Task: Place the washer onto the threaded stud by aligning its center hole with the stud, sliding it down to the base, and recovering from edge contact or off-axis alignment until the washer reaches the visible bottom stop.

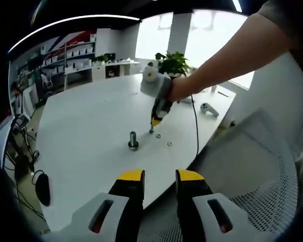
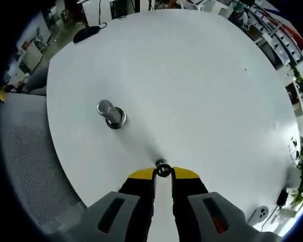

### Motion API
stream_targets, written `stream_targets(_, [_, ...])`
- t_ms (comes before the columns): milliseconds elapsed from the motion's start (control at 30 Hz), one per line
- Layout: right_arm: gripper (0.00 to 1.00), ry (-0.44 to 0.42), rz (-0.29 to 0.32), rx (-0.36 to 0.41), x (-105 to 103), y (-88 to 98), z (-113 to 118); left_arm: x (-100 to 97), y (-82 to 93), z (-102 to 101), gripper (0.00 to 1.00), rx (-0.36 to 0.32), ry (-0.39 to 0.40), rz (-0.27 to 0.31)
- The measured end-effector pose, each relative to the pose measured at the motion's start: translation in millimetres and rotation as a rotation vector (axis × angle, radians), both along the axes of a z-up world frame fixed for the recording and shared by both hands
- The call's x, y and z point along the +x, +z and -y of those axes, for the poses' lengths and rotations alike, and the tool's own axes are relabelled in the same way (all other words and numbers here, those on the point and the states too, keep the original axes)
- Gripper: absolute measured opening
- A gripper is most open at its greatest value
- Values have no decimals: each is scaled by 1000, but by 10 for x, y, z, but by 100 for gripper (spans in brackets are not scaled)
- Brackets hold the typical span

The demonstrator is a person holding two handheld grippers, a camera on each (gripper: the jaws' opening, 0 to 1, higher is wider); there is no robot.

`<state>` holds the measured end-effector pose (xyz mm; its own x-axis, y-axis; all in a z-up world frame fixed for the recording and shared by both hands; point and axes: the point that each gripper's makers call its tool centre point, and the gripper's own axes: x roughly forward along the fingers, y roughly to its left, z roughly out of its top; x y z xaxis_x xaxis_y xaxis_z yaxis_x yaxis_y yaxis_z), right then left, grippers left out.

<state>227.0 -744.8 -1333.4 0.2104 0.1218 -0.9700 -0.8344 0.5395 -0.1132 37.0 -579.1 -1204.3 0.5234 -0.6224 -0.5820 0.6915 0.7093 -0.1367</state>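
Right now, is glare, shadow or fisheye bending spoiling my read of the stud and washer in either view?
Left gripper view: bright windows wash out the background, and the threaded stud is small but sharp. Right gripper view: even light on the white table, a soft shadow beside the stud, and the washer crisp between the right gripper tips; the table edge bows strongly.

table: white round-edged top (image 1: pixel 91 126), ahead of left gripper | chair: grey mesh seat (image 1: pixel 252 166), right of it | windows: bright panes (image 1: pixel 212 35) beyond table | plant (image 1: pixel 172 63) at far edge | shelves (image 1: pixel 73 55) far left | light: ceiling strip (image 1: pixel 76 20)
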Motion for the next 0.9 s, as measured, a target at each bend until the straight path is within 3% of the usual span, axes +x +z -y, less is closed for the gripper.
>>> stream_targets(433, [14, -19, -55, -32, -212, -246, -20, 20, -17, -34, 22, 10, 20, -3])
stream_targets(900, [20, -67, -42, -9, -285, -166, 132, 23, -20, -37, 22, 16, 21, -2])
